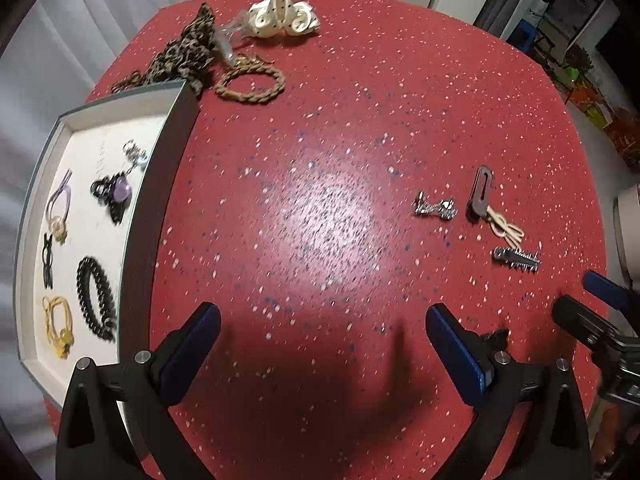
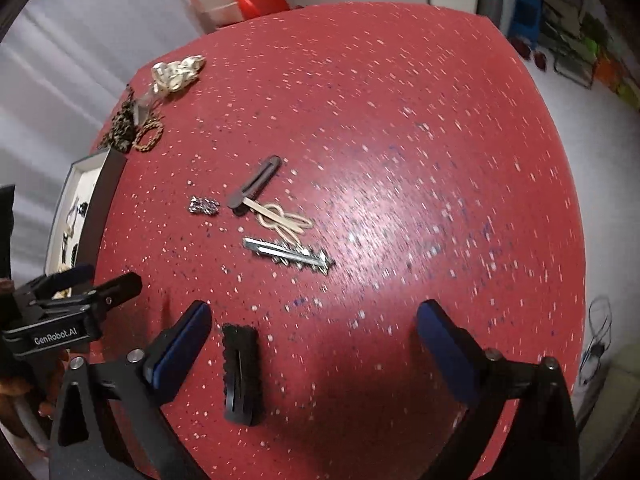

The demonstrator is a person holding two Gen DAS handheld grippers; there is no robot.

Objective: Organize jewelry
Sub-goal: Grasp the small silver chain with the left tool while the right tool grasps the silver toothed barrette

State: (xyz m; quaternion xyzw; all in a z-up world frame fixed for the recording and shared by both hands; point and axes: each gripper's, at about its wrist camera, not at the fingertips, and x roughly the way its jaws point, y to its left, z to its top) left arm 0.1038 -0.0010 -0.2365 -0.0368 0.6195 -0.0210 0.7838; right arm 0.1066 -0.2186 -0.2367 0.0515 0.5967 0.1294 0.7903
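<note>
Sorting: hair things and small jewelry go from the red table into a box, and this is the middle of the job.
Left view, box: the box [image 1: 160,184] sits at the table's left edge and already holds a black coil tie [image 1: 96,298], a yellow tie [image 1: 58,326] and a purple clip [image 1: 114,196].
Left view, left gripper: the left gripper [image 1: 322,344] hangs over bare red table [image 1: 320,160], its fingers wide apart, holding nothing.
Left view, waiting things: a silver charm [image 1: 436,208], a brown clip [image 1: 480,194] and a silver comb clip [image 1: 516,259] lie close together on the right.
Right view, right gripper: the right gripper [image 2: 312,344] has its fingers wide apart.
Right view, black clip: a black clip [image 2: 241,374] lies flat on the table between the fingers, just beside the left one; nothing presses on it.
Step now: I think the right gripper is about to pick up the black clip.
Next move: it needs to go lower, put one finger on each side, squeeze, then carry the clip left to the box.
</note>
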